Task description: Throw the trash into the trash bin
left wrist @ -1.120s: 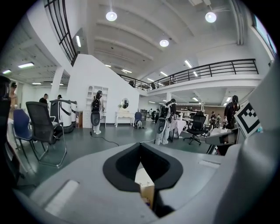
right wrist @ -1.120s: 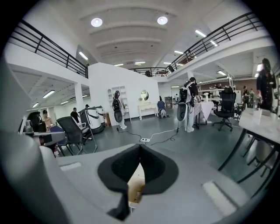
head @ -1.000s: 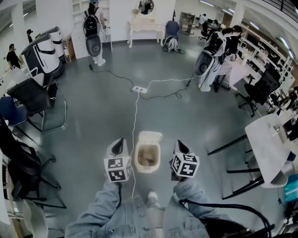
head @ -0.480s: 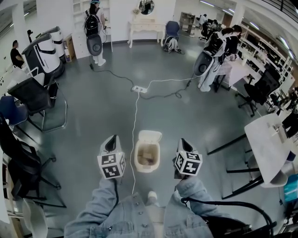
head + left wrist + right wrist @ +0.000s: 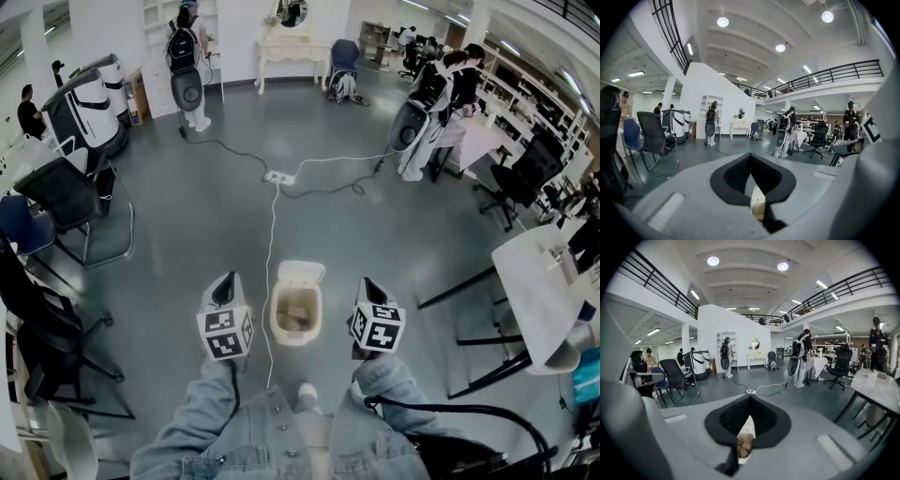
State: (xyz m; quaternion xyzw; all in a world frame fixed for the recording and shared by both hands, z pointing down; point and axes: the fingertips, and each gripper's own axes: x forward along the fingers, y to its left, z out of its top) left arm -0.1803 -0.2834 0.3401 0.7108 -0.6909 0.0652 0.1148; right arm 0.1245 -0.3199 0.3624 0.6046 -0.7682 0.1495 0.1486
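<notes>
trash bin (image 5: pixel 297 311) between both tools | left tool (image 5: pixel 225 280) pressed together, pointing forward | right tool (image 5: pixel 367 285) same

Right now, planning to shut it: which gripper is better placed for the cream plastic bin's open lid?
Right, narrowly: left gripper and right gripper, both shut, flank the cream plastic bin evenly, but its raised lid leans rightward.

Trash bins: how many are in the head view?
1. The trash bin, lid open, stands between the left gripper and the right gripper. Others may be hidden.
</notes>
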